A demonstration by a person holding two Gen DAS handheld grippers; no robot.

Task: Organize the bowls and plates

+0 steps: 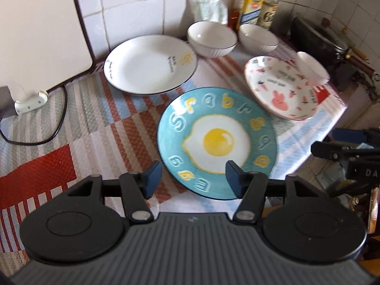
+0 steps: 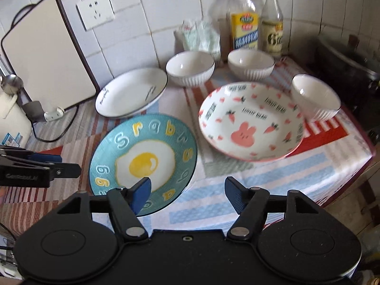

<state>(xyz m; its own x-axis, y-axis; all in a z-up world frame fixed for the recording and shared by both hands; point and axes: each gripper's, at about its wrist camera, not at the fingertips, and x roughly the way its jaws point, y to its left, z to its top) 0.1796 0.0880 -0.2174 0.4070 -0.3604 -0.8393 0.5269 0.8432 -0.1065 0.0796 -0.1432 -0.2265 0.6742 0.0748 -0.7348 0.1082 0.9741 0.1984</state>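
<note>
The left tool (image 1: pixel 193 178) hangs above the bench (image 1: pixel 95 128) with its blue pads set well apart and nothing gripped between them; the near rim of the teal fried-egg plate (image 1: pixel 217 140) shows in the gap below them, not touched by either pad. The right tool (image 2: pixel 187 193) is likewise wide open and empty: its left pad overlaps the teal fried-egg plate (image 2: pixel 143 160) in view, and its right pad stands over the striped cloth (image 2: pixel 261 180) that covers the bench (image 2: pixel 332 166). Each tool appears at the edge of the other's view, the two standing side by side over the near edge of the bench. Directly ahead of the left tool lies the teal plate, flat on the cloth. Ahead and to the left of it, close to the teal plate's rim, lies a white plate with a dark rim (image 1: pixel 150 64). Ahead of the right tool and slightly to its right lies a pink rabbit-print plate (image 2: pixel 251 121), near the teal plate but apart from it. A small white ribbed bowl (image 2: pixel 315 99) stands at the far right rim of the rabbit-print plate; whether it touches that rim cannot be determined. Two larger white ribbed bowls (image 2: pixel 190 67) (image 2: pixel 250 64) stand upright side by side and apart from each other, farther ahead near the tiled wall. Behind them stand two bottles (image 2: pixel 244 23) (image 2: pixel 272 23) and a crumpled bag (image 2: pixel 201 35). Far to the left of both tools, a cutting board (image 2: pixel 45 54) leans against the wall.
</note>
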